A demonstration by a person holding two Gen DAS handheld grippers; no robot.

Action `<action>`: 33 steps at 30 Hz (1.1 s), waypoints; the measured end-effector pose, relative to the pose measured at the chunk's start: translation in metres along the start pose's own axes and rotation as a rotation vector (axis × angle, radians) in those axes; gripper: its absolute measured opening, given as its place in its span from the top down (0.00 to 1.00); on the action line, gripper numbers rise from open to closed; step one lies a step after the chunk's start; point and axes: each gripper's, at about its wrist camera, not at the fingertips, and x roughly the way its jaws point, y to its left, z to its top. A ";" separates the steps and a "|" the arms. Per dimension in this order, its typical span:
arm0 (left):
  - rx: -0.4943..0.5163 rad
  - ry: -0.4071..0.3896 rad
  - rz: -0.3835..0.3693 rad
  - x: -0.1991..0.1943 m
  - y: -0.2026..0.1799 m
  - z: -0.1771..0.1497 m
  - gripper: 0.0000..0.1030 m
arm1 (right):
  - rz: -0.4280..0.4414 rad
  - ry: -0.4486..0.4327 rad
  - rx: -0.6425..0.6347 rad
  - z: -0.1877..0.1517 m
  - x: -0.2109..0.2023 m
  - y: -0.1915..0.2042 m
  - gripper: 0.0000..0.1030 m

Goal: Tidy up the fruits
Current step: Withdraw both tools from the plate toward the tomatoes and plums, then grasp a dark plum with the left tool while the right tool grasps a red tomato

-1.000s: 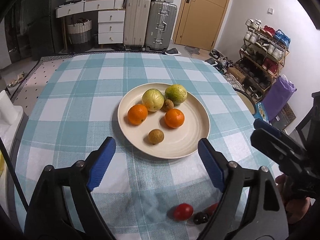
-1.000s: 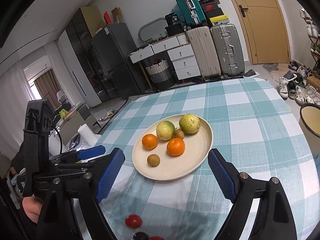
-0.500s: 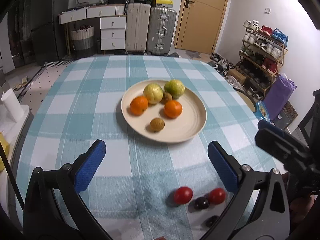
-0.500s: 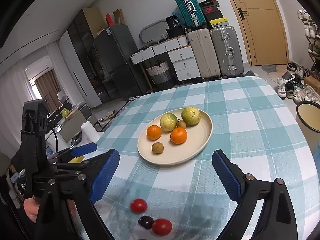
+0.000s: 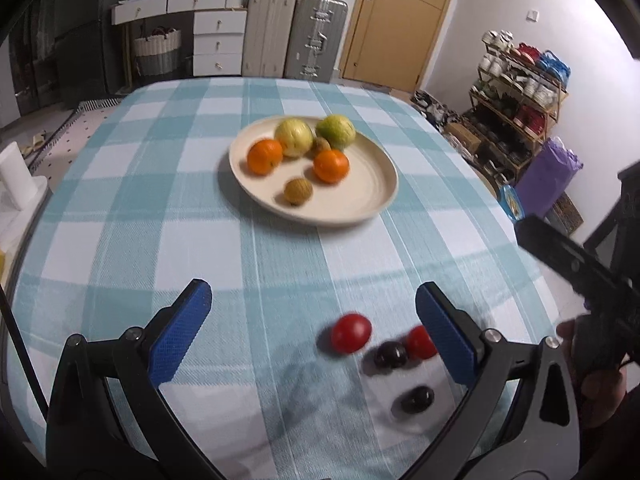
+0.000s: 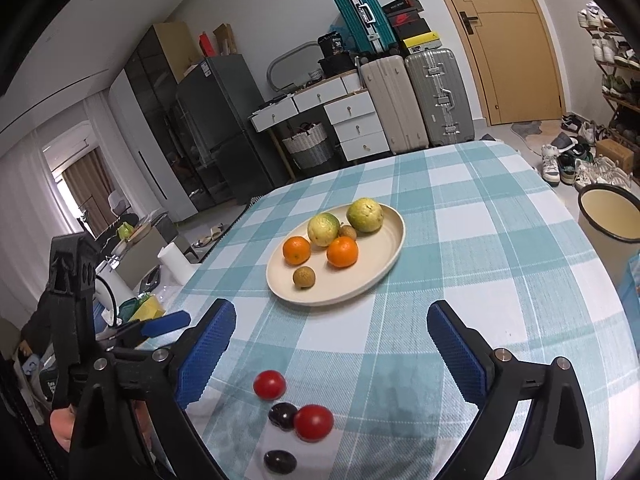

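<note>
Fruits sit in two groups on our checked tablecloth (image 5: 256,264). On the cream plate (image 5: 372,196) toward the far side we have two oranges, two greenish-yellow fruits and two small brown ones. Loose on the cloth at the near edge lie two cherry tomatoes, the left tomato (image 5: 351,332) and the right tomato (image 5: 419,342), with two dark grapes (image 5: 391,354) beside them; one grape touches the right tomato.

Our left gripper (image 5: 312,332) has just been opening and now stands spread wide with nothing between its pads; the left tomato shows in the gap, untouched. Our right gripper (image 6: 330,354) has also just been opening, released and empty, above the same cluster.

We judge the loose pieces are the ones left to gather, probably onto the plate, so both tools are tilted down at them. The tomatoes are round and may roll, so a gentle, centred squeeze seems wise.
</note>
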 end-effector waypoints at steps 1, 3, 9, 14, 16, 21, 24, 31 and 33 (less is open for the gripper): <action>0.007 0.011 -0.010 0.001 -0.002 -0.005 0.01 | -0.001 0.002 0.002 -0.001 -0.001 -0.001 0.04; 0.017 0.030 -0.027 0.003 -0.005 -0.012 0.01 | -0.005 0.006 0.005 -0.004 -0.002 -0.002 0.04; 0.072 0.087 -0.082 0.005 -0.018 -0.034 0.01 | -0.013 0.023 0.021 -0.010 -0.003 -0.007 0.04; 0.106 0.141 -0.117 0.010 -0.028 -0.051 0.02 | -0.020 0.039 0.026 -0.016 -0.001 -0.010 0.04; 0.111 0.159 -0.141 0.011 -0.032 -0.055 0.02 | -0.020 0.043 0.032 -0.018 -0.001 -0.011 0.04; 0.149 0.198 -0.156 0.016 -0.042 -0.062 0.04 | -0.023 0.053 0.037 -0.022 -0.001 -0.012 0.04; 0.168 0.212 -0.192 0.017 -0.048 -0.066 0.13 | -0.025 0.055 0.038 -0.023 -0.003 -0.012 0.04; 0.180 0.250 -0.235 0.025 -0.054 -0.071 0.51 | -0.030 0.058 0.045 -0.026 -0.005 -0.015 0.04; 0.174 0.246 -0.244 0.025 -0.053 -0.071 0.60 | -0.030 0.058 0.045 -0.026 -0.006 -0.015 0.04</action>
